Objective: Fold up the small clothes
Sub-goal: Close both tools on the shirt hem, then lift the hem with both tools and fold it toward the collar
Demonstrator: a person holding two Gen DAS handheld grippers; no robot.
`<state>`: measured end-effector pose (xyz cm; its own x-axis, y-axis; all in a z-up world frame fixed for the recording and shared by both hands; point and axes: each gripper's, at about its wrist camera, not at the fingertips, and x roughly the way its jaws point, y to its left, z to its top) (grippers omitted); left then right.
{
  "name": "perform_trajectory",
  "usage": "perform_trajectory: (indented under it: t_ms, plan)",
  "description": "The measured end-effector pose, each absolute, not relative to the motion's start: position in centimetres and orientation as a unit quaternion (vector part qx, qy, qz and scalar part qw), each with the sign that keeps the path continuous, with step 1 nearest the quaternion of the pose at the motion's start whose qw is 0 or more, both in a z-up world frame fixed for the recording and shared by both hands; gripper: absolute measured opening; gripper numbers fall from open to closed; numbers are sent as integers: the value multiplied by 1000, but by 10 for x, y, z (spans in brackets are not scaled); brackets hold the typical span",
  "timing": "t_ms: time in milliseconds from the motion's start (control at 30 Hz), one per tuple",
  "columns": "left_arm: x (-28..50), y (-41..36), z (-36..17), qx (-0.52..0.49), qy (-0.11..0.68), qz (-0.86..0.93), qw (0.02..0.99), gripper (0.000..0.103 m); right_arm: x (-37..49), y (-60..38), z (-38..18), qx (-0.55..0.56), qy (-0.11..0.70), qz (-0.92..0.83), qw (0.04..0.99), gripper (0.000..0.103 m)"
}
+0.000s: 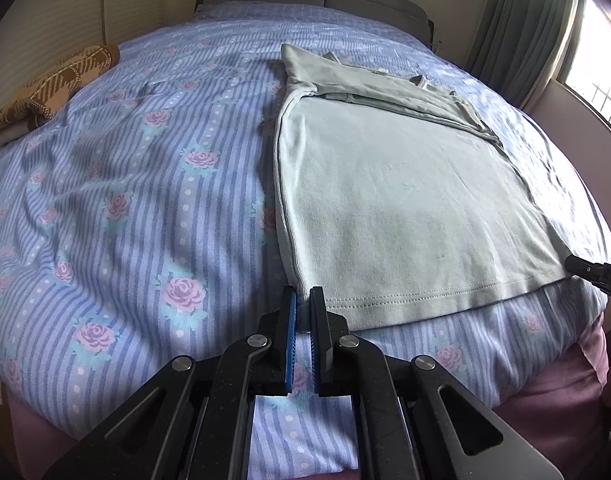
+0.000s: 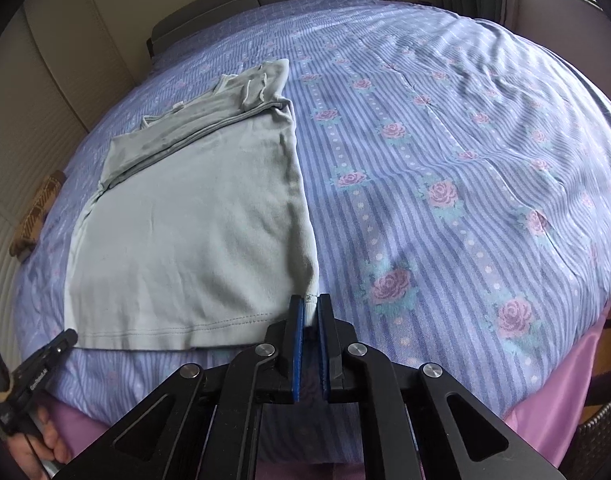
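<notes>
The pale green cotton shirt (image 1: 405,208) lies flat on the blue flowery bedspread (image 1: 125,200). The left gripper (image 1: 303,302) pinches one bottom corner, jaws nearly closed on it. The right gripper (image 2: 310,307) pinches the other corner. If one corner slips out, the fold may go crooked.
</notes>
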<state>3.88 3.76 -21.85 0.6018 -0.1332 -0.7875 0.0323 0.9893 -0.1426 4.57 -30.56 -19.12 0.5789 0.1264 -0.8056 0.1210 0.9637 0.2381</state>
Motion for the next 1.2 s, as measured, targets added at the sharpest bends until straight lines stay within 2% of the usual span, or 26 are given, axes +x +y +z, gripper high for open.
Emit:
perform_trajectory:
  t_ms: [267, 633, 933, 1200]
  plan:
    - [36, 43, -186, -71, 409, -45, 909, 8, 37, -313, -166, 167, 416, 12, 894, 7]
    - [60, 53, -129, -96, 358, -45, 928, 8, 59, -314, -104, 172, 337, 28, 925, 7]
    - [129, 62, -87, -113, 313, -29, 942, 8, 115, -311, -71, 165, 285, 8, 944, 7]
    - [218, 65, -89, -118, 320, -21, 940, 8, 191, -312, -73, 169, 282, -8, 944, 7]
